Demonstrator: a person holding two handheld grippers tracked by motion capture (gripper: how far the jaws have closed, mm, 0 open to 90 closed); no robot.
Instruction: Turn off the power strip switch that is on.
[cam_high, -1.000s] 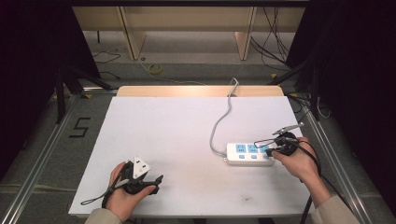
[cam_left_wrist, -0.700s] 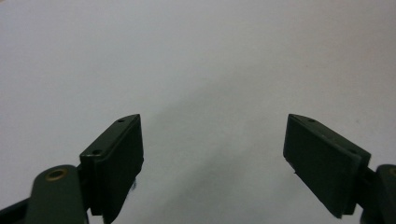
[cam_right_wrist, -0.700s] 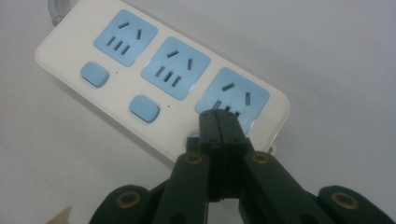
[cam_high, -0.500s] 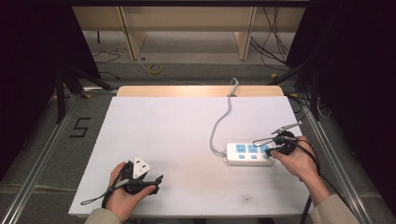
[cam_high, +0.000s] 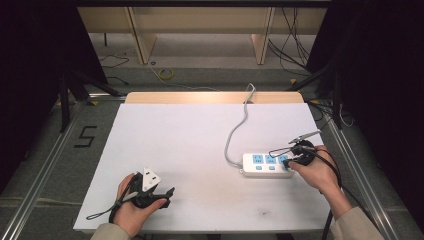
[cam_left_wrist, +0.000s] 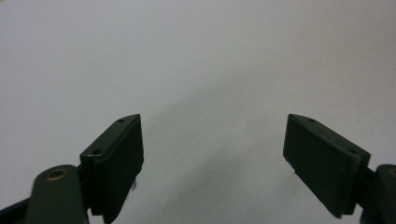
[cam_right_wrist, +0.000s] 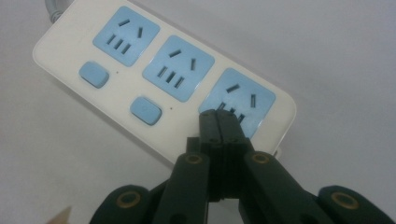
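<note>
One power strip lies at four o'clock on the table. Your right gripper, jaws pressed together, sits over its third switch: push straight down, gently. Left gripper, spread, rests at seven o'clock.

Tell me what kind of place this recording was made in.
Probably a lab or workshop recording station, not a home: a white table bearing just a power strip, metal rails along the floor beside it, and loose cables lying behind.
</note>
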